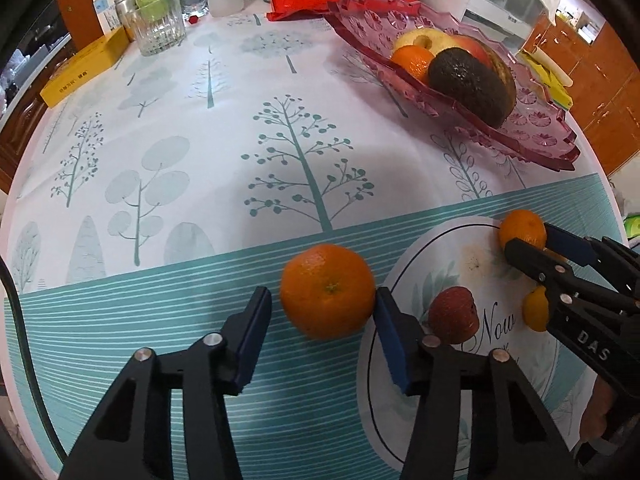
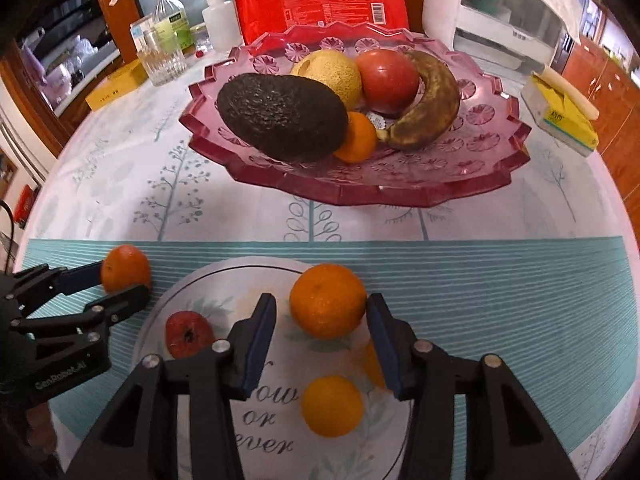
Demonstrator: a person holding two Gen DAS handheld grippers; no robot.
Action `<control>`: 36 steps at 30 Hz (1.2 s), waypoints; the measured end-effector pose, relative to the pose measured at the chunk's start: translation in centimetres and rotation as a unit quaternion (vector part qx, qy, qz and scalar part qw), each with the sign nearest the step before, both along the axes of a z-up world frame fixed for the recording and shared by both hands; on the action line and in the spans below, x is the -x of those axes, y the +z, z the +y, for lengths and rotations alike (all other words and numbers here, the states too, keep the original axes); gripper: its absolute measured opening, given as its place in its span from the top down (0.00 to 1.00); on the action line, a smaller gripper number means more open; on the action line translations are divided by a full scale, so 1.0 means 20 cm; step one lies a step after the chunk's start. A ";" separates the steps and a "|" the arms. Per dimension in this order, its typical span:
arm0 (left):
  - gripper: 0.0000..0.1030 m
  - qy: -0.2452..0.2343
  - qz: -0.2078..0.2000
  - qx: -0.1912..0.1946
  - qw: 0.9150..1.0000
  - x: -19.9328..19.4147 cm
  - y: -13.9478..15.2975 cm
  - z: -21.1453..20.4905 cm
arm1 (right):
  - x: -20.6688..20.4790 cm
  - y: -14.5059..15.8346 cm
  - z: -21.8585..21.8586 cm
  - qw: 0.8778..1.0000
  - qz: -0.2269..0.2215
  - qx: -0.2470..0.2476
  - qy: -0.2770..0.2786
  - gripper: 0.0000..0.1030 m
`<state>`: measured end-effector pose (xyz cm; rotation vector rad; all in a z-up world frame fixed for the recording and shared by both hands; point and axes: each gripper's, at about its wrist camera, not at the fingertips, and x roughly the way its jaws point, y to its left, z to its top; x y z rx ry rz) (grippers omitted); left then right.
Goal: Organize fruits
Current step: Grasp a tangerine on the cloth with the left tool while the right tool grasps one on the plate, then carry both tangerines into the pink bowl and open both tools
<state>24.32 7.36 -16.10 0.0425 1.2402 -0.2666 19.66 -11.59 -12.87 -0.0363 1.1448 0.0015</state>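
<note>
The left claw (image 1: 322, 312) has a mandarin (image 1: 327, 291) between its pads; only one pad touches. The right claw (image 2: 320, 320) likewise brackets another mandarin (image 2: 327, 300), not yet gripping, on the surface (image 1: 200, 120).

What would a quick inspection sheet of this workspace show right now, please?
Surface: tree-print tablecloth, with a round mat near the front.
Job's things: pink tray holding avocado, banana and more; red fruit and small orange on the mat.
Clutter: red packet, glass, bottle, yellow box at the back.
Grippers: left gripper around left mandarin, right gripper around right mandarin; firm grip unclear.
Cables: thin dark cable, probably, at the left edge.
Surroundings: wooden cabinets.
</note>
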 end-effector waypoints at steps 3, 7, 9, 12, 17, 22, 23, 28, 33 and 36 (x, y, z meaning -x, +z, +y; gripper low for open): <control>0.56 0.000 0.003 0.001 1.000 0.00 -0.01 -0.01 | -0.01 -0.01 0.00 1.000 0.005 0.017 0.001 0.59; 0.57 0.001 0.002 0.001 1.000 0.00 -0.02 -0.01 | -0.02 -0.02 0.00 1.000 0.008 0.020 0.002 0.60; 0.58 0.001 0.002 0.001 1.000 0.00 -0.02 -0.01 | -0.02 -0.02 0.01 1.000 0.005 0.026 0.005 0.60; 0.60 0.003 0.001 0.006 1.000 0.01 0.00 0.00 | -0.01 -0.02 0.01 1.000 0.001 0.027 0.006 0.62; 0.60 -0.003 -0.022 0.006 1.000 0.05 0.11 -0.01 | 0.03 0.02 0.02 1.000 -0.004 0.014 0.009 0.62; 0.60 -0.013 -0.036 0.004 0.999 0.09 0.23 -0.05 | 0.08 0.13 0.03 1.000 -0.027 0.007 0.013 0.62; 0.60 -0.016 -0.039 0.004 0.999 0.10 0.26 -0.06 | 0.10 0.16 0.03 0.999 -0.033 0.005 0.013 0.62; 0.60 -0.034 -0.063 0.008 0.997 0.17 0.45 -0.10 | 0.18 0.33 0.01 0.998 -0.067 -0.007 0.013 0.62; 0.60 -0.058 -0.096 0.015 0.994 0.18 0.70 -0.15 | 0.24 0.52 -0.03 0.995 -0.099 -0.024 0.010 0.62; 0.60 -0.075 -0.119 0.016 0.990 0.17 0.86 -0.19 | 0.27 0.68 -0.06 0.992 -0.123 -0.027 0.010 0.62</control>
